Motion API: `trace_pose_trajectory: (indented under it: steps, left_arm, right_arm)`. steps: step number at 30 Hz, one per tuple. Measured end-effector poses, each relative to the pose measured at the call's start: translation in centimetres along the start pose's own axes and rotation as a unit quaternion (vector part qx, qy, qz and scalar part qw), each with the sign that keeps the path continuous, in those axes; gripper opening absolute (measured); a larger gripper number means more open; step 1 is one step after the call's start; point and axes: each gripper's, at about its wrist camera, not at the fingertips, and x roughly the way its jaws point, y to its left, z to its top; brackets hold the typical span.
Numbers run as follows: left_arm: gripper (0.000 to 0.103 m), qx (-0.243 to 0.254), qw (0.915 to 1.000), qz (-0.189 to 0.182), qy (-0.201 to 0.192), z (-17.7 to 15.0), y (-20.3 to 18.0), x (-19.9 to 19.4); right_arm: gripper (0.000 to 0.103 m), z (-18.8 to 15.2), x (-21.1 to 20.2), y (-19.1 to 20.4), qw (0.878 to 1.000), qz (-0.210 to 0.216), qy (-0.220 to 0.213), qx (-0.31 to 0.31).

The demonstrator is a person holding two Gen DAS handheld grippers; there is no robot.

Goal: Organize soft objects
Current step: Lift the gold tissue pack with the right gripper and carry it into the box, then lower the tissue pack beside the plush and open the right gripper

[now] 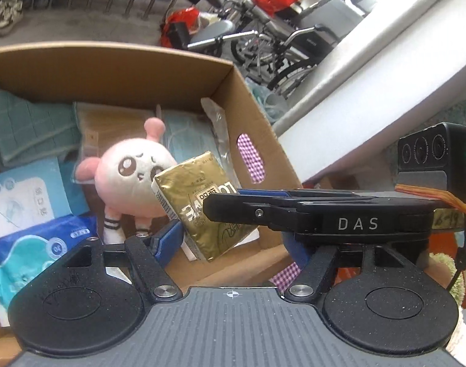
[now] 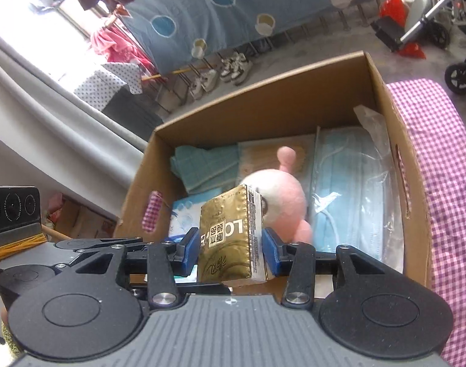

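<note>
A gold tissue pack is clamped between the blue pads of my right gripper, held just above the near side of an open cardboard box. In the left wrist view the same pack shows with the right gripper's black body crossing in front. My left gripper is open, one blue pad left of the pack, the other side hidden behind the right gripper. A pink plush toy stands in the box; it also shows behind the pack in the right wrist view.
The box holds a teal cloth, a bag of blue face masks and blue tissue packs. It stands on a pink checked cloth. Wheelchairs, shoes and a bed lie beyond.
</note>
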Motion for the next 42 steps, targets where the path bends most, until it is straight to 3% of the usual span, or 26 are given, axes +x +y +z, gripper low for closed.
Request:
trace_pose_trajectory:
  steps: [7,15,21,23,33,42]
  left_arm:
    - [0.072,-0.061,0.9956,-0.014,0.069,0.1,2.0,4.7]
    - [0.073,-0.085,0.9898,-0.013,0.114,-0.2,2.4,7.0]
    - [0.077,-0.102,0.9868,-0.021,0.124,-0.2,2.8,6.9]
    - [0.081,-0.104,0.9873,-0.021,0.119,0.0,2.8,6.6]
    - [0.087,-0.076,0.9959,-0.009,0.048,-0.2,1.7,1.5]
    - [0.096,-0.025,0.9982,-0.011,-0.054,-3.0,-0.1,-7.2]
  right_arm:
    - [0.047,0.6,4.0,-4.4,0.994,-0.021,0.097,0.035]
    - [0.047,0.5,5.8,-5.3,0.986,-0.051,0.159,0.020]
    - [0.049,0.9,7.1,-5.0,0.977,-0.072,0.201,0.020]
    - [0.055,1.1,7.1,-5.0,0.975,-0.074,0.206,0.027]
    - [0.059,2.1,4.2,-2.8,0.984,-0.087,0.158,0.011]
    - [0.064,0.3,-3.1,2.4,0.997,-0.045,0.053,-0.025]
